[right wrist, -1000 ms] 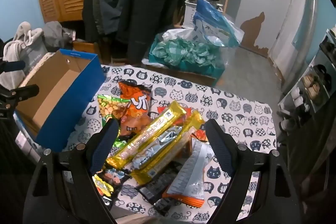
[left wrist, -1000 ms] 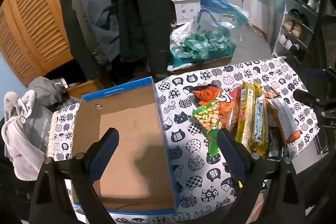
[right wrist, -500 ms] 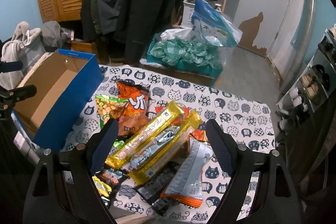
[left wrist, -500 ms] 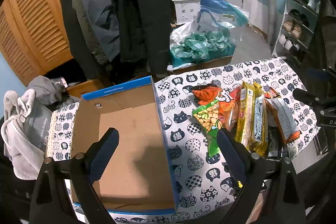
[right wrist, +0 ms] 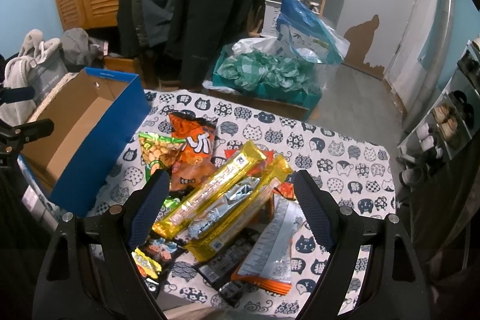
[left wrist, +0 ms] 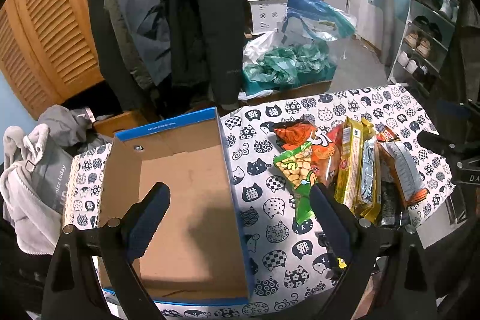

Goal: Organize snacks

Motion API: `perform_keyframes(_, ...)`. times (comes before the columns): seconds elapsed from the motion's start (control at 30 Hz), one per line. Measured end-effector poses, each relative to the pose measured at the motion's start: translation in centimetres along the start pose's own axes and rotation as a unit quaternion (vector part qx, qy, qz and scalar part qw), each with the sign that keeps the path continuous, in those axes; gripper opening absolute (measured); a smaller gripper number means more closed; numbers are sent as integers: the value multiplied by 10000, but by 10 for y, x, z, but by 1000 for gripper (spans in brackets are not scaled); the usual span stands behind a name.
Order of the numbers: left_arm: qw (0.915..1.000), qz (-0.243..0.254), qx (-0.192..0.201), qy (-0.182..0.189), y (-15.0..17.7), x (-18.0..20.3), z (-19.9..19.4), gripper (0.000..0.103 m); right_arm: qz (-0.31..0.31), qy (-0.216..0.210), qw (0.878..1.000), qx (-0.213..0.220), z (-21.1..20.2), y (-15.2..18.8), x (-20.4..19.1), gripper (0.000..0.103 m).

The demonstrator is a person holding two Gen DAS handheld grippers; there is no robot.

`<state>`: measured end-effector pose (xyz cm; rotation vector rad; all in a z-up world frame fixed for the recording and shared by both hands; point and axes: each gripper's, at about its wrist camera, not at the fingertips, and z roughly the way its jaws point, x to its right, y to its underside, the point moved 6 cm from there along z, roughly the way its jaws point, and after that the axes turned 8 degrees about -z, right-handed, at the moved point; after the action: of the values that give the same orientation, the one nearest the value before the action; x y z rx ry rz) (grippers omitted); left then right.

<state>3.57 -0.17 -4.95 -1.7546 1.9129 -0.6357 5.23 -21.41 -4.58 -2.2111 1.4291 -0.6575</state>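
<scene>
An empty blue cardboard box [left wrist: 186, 188] [right wrist: 99, 146] lies open on the cat-print tablecloth [left wrist: 270, 218] [right wrist: 345, 152]. Right of it is a pile of snacks: an orange bag [right wrist: 195, 140] [left wrist: 300, 134], a green peanut bag [right wrist: 159, 152] [left wrist: 295, 167], long gold packs [right wrist: 216, 188] [left wrist: 349, 167], a silver pack [right wrist: 228, 204] and a grey-and-orange pack [right wrist: 276, 245]. My left gripper [left wrist: 240, 203] is open, above the box's right wall. My right gripper [right wrist: 229, 197] is open, above the gold packs.
Coats hang behind the table [left wrist: 192, 20]. A teal box with green bags [right wrist: 270, 74] stands on the floor beyond. A grey bag [left wrist: 33, 188] sits left of the table. A shoe rack [left wrist: 429, 29] stands at the right.
Both grippers have barely moved. The right wrist view has shifted slightly nearer over the snack pile. Nothing was taken hold of.
</scene>
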Motion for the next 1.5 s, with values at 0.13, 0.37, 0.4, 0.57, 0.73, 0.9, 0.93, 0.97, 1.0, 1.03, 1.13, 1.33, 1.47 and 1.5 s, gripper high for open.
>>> perform_keyframes(0.13,10000,-11,-12,5,1,0,0,95,28,-22,10000,-21,0,2,1,83)
perform_keyframes(0.37,10000,-2,-13,7,2,1,1,95,46,-31,10000,-29,1,2,3,83)
perform_keyframes(0.4,10000,-2,-17,7,2,1,1,95,47,-23,10000,-27,1,2,3,83)
perform_keyframes(0.57,10000,-7,-17,8,2,1,1,95,57,-25,10000,-34,1,2,3,83)
perform_keyframes(0.73,10000,-2,-22,10,2,1,1,95,51,-15,10000,-43,1,3,4,83)
perform_keyframes(0.9,10000,-6,-47,-5,3,1,0,95,48,-11,10000,-36,1,3,5,83)
perform_keyframes(0.93,10000,-11,-54,-2,4,1,0,95,46,-7,10000,-35,1,3,5,83)
perform_keyframes(0.97,10000,-12,-54,-2,3,1,1,95,45,-9,10000,-40,1,3,5,83)
perform_keyframes(1.0,10000,-7,-51,-6,3,1,1,95,47,-13,10000,-38,1,3,5,83)
perform_keyframes(1.03,10000,-8,-57,-9,4,1,1,95,46,-13,10000,-34,1,3,5,83)
perform_keyframes(1.13,10000,-1,-48,-7,3,1,1,95,46,-13,10000,-41,1,3,5,83)
perform_keyframes(1.33,10000,-10,-91,3,6,0,3,95,46,13,10000,-60,1,5,7,83)
perform_keyframes(1.47,9999,-2,-102,-2,8,-1,4,95,54,16,10000,-67,0,5,8,83)
perform_keyframes(1.5,9999,-1,-117,-5,6,0,5,95,51,12,10000,-65,0,5,8,83)
